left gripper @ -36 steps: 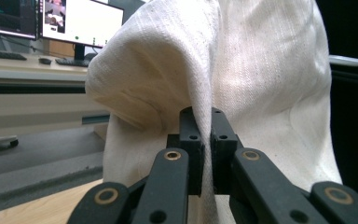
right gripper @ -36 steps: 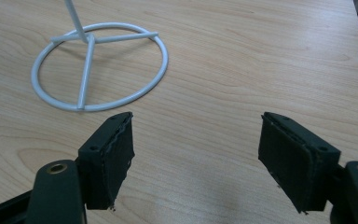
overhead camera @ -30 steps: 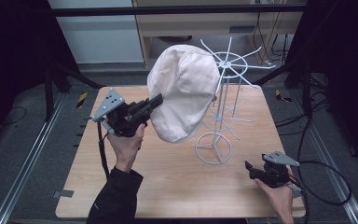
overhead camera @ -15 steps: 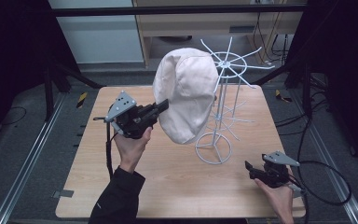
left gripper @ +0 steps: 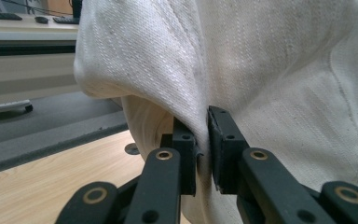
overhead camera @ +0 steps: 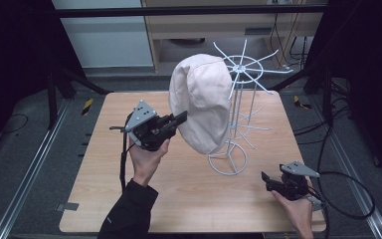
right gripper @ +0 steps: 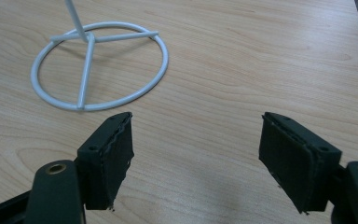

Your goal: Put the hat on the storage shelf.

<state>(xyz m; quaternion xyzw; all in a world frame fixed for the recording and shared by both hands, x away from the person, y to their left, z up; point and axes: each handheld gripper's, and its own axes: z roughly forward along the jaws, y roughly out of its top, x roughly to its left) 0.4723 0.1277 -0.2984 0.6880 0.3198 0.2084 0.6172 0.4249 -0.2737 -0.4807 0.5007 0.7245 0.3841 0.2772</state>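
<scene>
No text, label, brand, number or sign can be read in any of the pictures. The cream fabric hat, the white wire stand, the wooden table and the black jaws of both grippers carry no writing that can be seen. The yellow and black striped marks on the floor beside the table are only a pattern, without letters.
</scene>
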